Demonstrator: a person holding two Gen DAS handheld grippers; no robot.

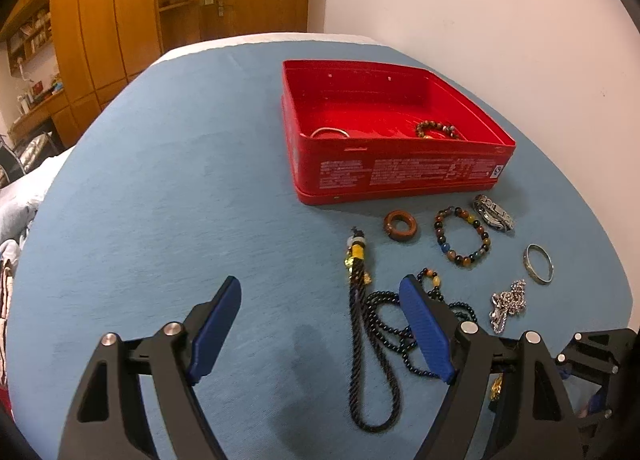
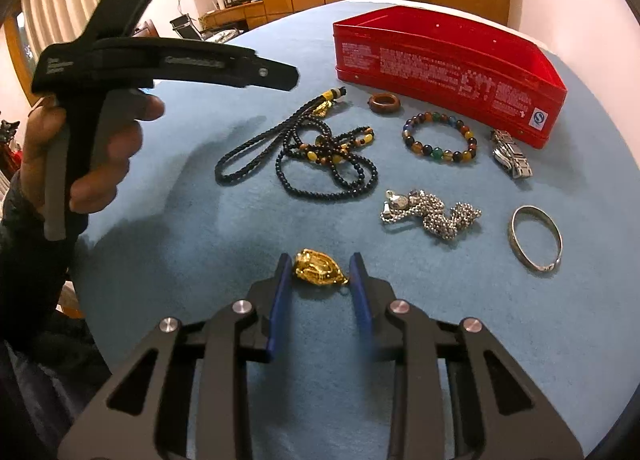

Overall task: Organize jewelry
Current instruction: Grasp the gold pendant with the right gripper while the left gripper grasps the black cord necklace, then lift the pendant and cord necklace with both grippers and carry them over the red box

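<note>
A red tin (image 1: pixel 396 172) (image 2: pixel 452 72) stands open on the blue cloth, holding a beaded bracelet (image 1: pixel 436 129) and a thin ring (image 1: pixel 330 133). Loose jewelry lies in front of it: a brown ring (image 1: pixel 400 225) (image 2: pixel 384 103), a multicoloured bead bracelet (image 1: pixel 462 236) (image 2: pixel 440 138), a watch (image 1: pixel 494 217) (image 2: pixel 512 159), a silver bangle (image 1: pixel 539 263) (image 2: pixel 536 238), a silver chain (image 1: pixel 507 305) (image 2: pixel 432 212), a black bead necklace (image 1: pixel 384 320) (image 2: pixel 328 164) and a dark cord (image 1: pixel 356 340) (image 2: pixel 256 152). My left gripper (image 1: pixel 320 300) is open and empty above the cloth. My right gripper (image 2: pixel 320 264) stands with its jaws either side of a gold pendant (image 2: pixel 318 267), a small gap on each side.
The blue cloth (image 1: pixel 180 200) (image 2: pixel 440 340) covers a round table against a white wall (image 1: pixel 480 0). The left gripper's handle and the hand on it (image 2: pixel 92 132) show at the left of the right wrist view. Wooden cabinets (image 1: pixel 120 20) stand beyond the table.
</note>
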